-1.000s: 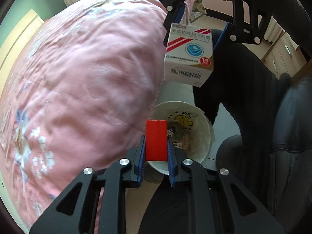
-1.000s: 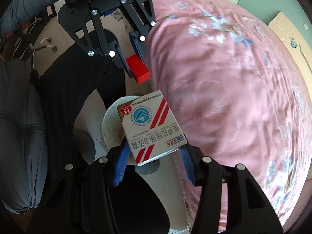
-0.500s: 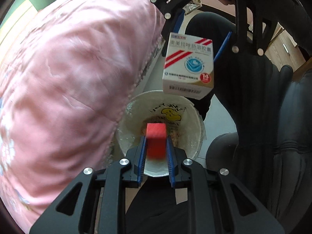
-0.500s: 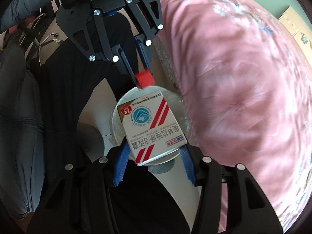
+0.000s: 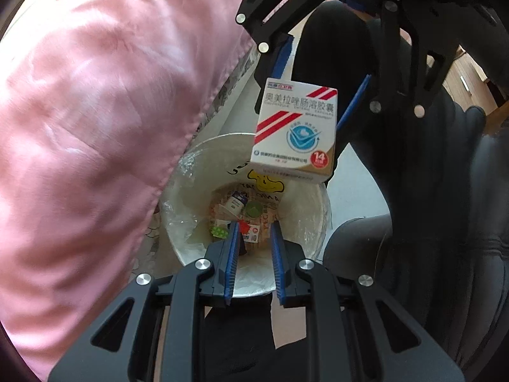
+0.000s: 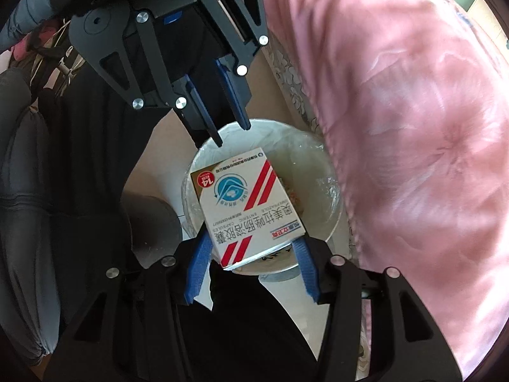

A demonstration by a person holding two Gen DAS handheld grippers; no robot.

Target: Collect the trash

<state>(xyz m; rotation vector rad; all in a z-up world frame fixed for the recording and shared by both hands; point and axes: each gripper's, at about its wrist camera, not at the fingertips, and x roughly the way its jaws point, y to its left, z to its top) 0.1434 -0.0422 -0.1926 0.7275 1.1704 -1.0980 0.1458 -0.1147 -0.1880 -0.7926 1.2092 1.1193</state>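
Observation:
A white medicine box (image 5: pixel 296 130) (image 6: pixel 248 203) with red stripes hangs over the round white bin (image 5: pixel 197 175) (image 6: pixel 321 159), with my right gripper (image 6: pixel 251 242) (image 5: pixel 305 102) shut on its sides. My left gripper (image 5: pixel 254 226) (image 6: pixel 232 133) points down into the bin from the opposite side, just above the rim. Its blue pads stand a narrow gap apart with nothing between them. Several bits of trash lie on the bin's bottom, among them a small red piece (image 5: pixel 243 225).
The pink bedspread (image 5: pixel 95 111) (image 6: pixel 413 127) bulges over one side of the bin. A person's dark trouser legs (image 5: pixel 397 159) and a dark grey padded seat (image 5: pixel 477 238) close in the other side. Pale floor (image 5: pixel 346 187) shows around the bin.
Both grippers have sunk toward the bin, which now looks larger. The red block that my left gripper held is gone from between its pads. The medicine box stays gripped.

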